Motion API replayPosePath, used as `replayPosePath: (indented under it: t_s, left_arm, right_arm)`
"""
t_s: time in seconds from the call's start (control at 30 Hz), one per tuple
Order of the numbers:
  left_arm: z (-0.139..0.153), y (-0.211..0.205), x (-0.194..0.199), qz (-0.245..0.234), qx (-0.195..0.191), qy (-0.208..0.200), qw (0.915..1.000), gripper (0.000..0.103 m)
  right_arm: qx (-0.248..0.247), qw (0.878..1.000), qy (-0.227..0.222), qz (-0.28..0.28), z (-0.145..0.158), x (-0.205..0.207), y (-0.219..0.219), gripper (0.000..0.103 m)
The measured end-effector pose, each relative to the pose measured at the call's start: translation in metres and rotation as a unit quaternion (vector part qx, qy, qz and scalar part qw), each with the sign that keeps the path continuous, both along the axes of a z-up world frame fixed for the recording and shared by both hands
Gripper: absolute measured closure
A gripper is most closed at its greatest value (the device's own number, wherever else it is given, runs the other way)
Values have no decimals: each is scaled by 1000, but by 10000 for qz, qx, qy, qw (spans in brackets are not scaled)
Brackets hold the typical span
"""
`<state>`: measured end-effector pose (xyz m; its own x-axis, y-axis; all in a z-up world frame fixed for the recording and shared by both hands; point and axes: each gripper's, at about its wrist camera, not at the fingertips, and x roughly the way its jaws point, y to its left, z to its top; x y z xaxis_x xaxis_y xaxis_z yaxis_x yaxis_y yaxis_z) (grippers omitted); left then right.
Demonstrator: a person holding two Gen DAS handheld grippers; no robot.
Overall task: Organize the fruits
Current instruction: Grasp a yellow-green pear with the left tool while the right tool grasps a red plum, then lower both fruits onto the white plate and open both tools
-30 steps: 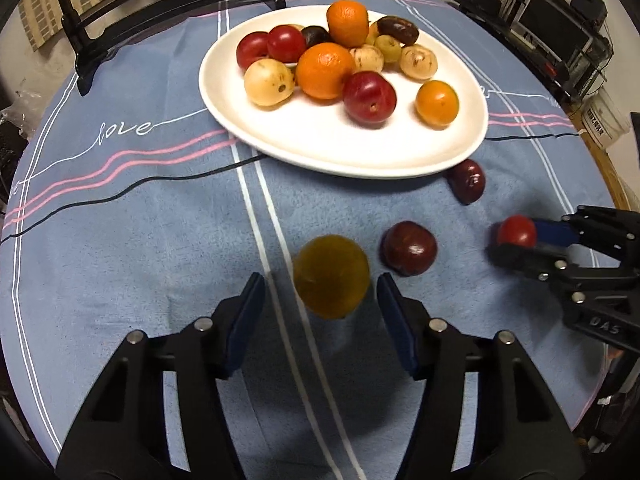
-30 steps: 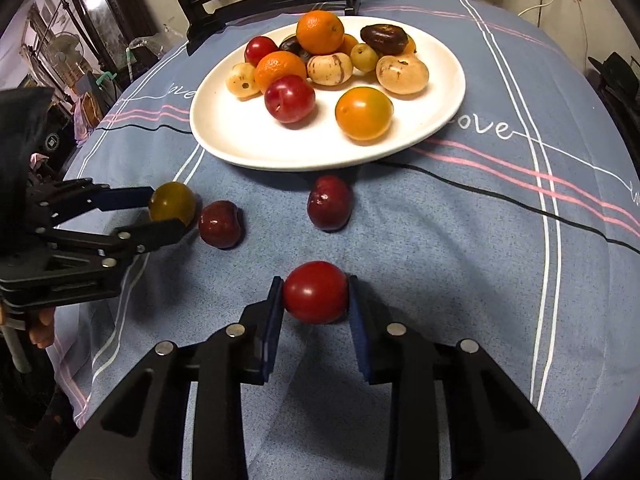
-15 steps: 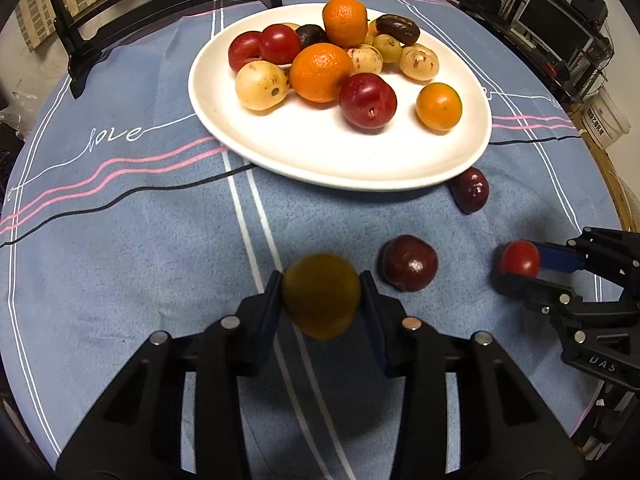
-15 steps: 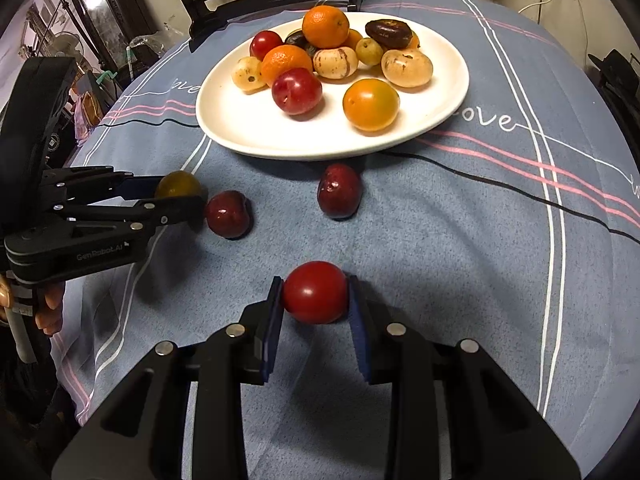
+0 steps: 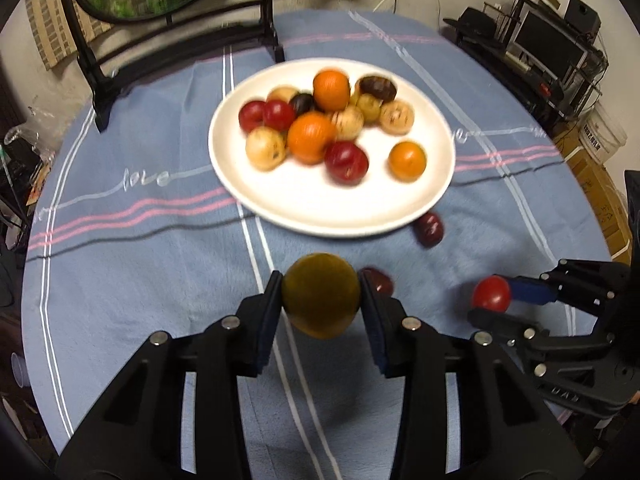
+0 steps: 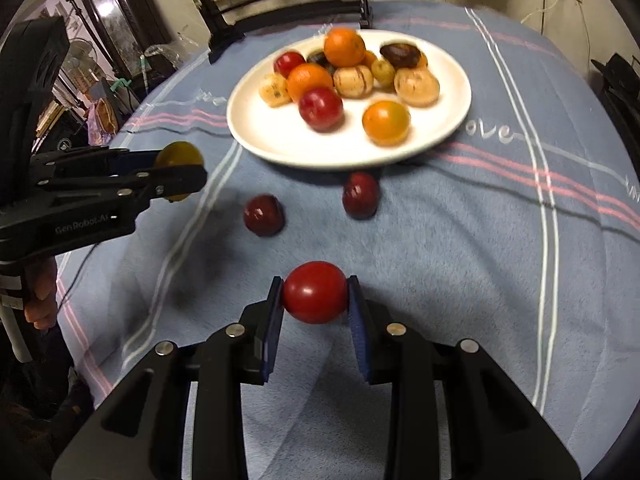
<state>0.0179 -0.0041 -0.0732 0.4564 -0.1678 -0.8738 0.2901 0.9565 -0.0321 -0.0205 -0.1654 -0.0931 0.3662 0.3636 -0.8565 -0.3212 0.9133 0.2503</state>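
while each fruit is clamped in closed jaws, the olive fruit point(image 5: 321, 295) and tomato point(image 6: 315, 292) are best carried level to the plate point(image 5: 280, 204), clear of the plums point(image 6: 264, 215).

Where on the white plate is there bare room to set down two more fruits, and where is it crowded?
Bare: the white plate's near rim strip, before the red plum and small orange. Crowded: the far half, where fruits touch and pile.
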Motion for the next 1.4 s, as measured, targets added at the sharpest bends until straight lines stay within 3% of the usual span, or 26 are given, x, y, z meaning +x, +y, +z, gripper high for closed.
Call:
replayPosePath:
  t_s: [0.27, 0.5, 1.2, 1.4]
  left_arm:
    - [43, -12, 19, -80, -149, -421, 9990, 64]
    - [63, -23, 45, -87, -223, -651, 9976, 64]
    - [39, -9, 113, 281, -273, -426, 9983, 64]
    - [27, -11, 140, 409, -235, -322, 9984, 64]
  right_arm:
    - [136, 9978, -645, -19, 52, 25, -6, 71]
    - [185, 9950, -981, -87, 76, 58, -14, 71]
    - [249, 9963, -824, 9, 53, 132, -9, 71]
    - [201, 9973, -698, -113, 37, 173, -3, 71]
